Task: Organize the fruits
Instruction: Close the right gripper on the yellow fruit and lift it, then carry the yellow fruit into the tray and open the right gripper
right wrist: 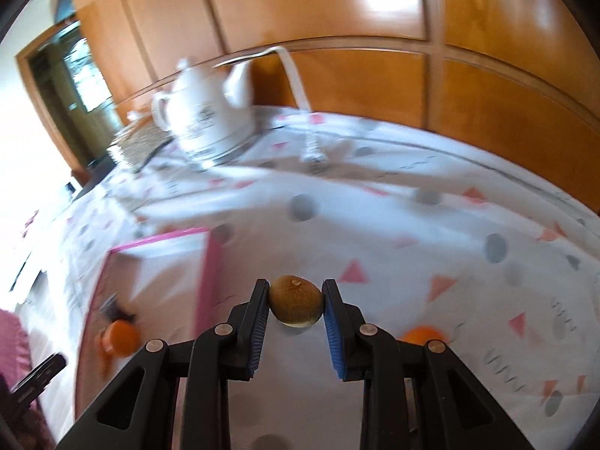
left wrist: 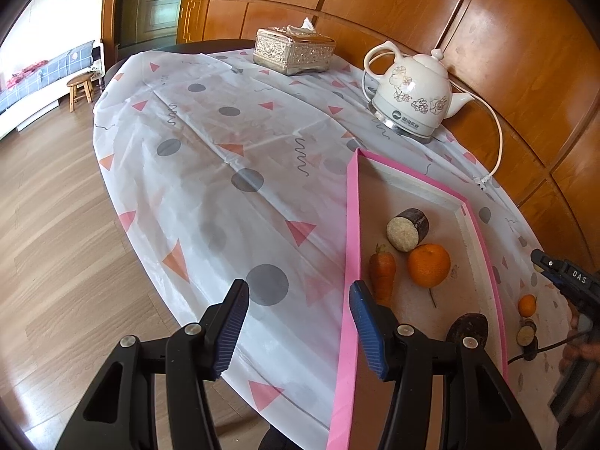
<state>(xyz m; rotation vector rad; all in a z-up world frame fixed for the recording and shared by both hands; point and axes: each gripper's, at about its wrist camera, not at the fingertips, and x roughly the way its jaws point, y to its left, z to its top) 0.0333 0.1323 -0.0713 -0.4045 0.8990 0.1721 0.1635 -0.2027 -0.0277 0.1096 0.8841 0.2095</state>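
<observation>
Left wrist view gave us the broad layout: the round table (left wrist: 210, 172) under its patterned cloth filled most of the frame, with the pink-rimmed tray (left wrist: 353, 225) running from 5 o'clock up toward 2 o'clock. Beyond the tray's far corner, at 1 o'clock, stood the white kettle (left wrist: 412, 101), and the silver tissue box (left wrist: 294, 50) sat at 12 o'clock.

Inside the tray we saw a large orange (left wrist: 428, 264), a carrot (left wrist: 382, 273) just beside it, a dark cut cylinder (left wrist: 408, 228) near both, and another dark piece (left wrist: 468, 328) at the near end. Outside the tray's right rim, at 4 o'clock, lay a small orange (left wrist: 527, 305) and a dark cut slice (left wrist: 526, 333).

Our left gripper (left wrist: 298, 332) hovered empty with its jaws wide apart, straddling the tray's near rim.

Our right gripper (right wrist: 296, 315) was closed around a small brown fruit (right wrist: 296, 302), kiwi-like as far as we could judge, held clear above the cloth just right of the tray rim (right wrist: 206, 281). That view was blurred.

We judged this a carry step: the fruit was gripped but not yet in the tray. The next move called for swinging it toward 9 o'clock over the rim, lowering it onto a bare patch, then releasing.
</observation>
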